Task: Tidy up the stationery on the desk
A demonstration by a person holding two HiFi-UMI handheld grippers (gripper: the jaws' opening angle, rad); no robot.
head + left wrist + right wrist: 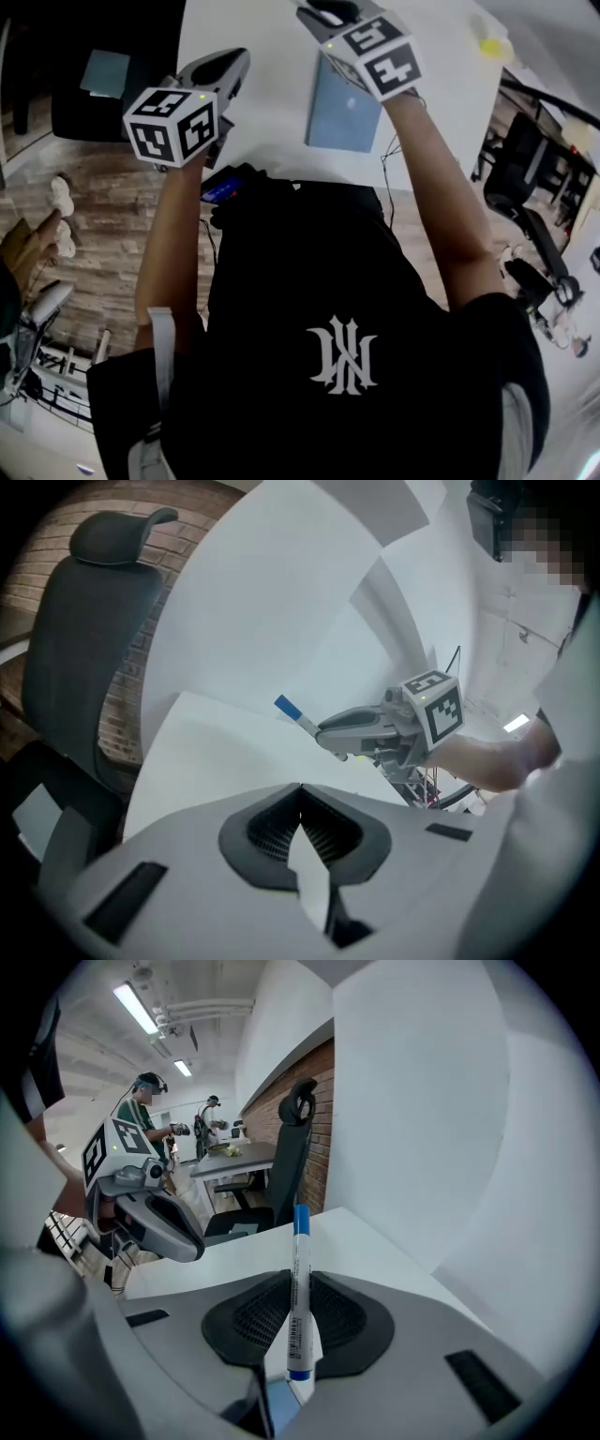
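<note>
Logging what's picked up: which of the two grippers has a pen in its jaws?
The right gripper: it clamps a blue-capped white pen, while the left gripper is shut on nothing.

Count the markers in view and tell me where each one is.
1. The blue-capped marker is clamped in the right gripper, its cap end sticking out past the jaws. Others may lie on parts of the desk out of view.

A white desk [272,94] is seen at top centre of the head view, w/ wood-plank floor [103,216] at left and dark office chairs [516,159] at the right edge. In the right gripper view, a brick wall [324,1072] is shown at centre behind a black high-back chair [286,1166], next to a white wall panel [422,1101]. Ceiling strip lights [136,1007] are lit at upper left.
</note>
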